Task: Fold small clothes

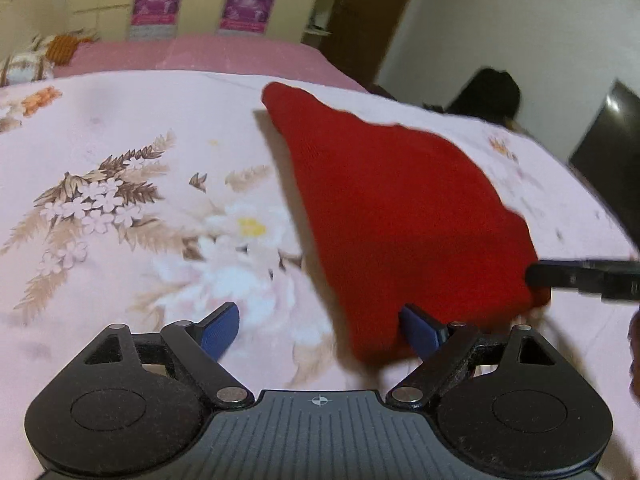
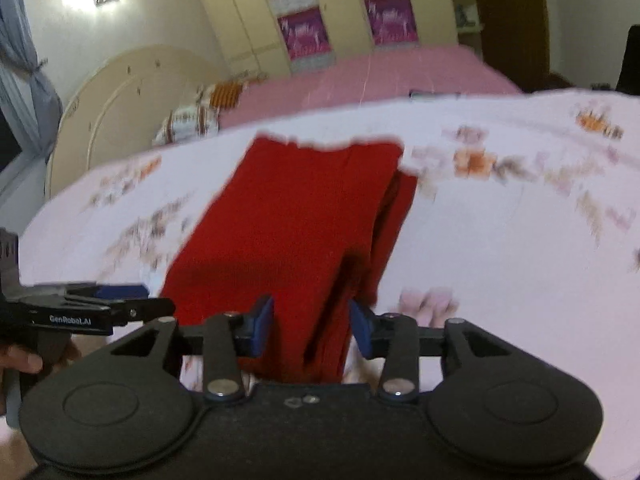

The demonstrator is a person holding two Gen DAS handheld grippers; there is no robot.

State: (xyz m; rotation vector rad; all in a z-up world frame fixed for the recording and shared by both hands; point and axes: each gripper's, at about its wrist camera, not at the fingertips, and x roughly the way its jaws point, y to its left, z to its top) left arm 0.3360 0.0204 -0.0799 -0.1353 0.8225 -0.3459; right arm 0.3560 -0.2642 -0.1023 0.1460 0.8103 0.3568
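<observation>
Honestly can't tell if my right tool (image 2: 311, 330) is actually pinching the red cloth (image 2: 304, 216) or just sitting around it; the near end of the fabric drops behind the tool body. My left tool (image 1: 320, 330) has its right pad (image 1: 420, 330) half covered by the cloth's corner. Floral bedsheet (image 2: 500, 240) is smeared with motion blur on the right wrist view. The dark shape (image 1: 492, 92) past the bed is unreadable, and my hand (image 2: 20, 360) is cut off at the edge.
</observation>
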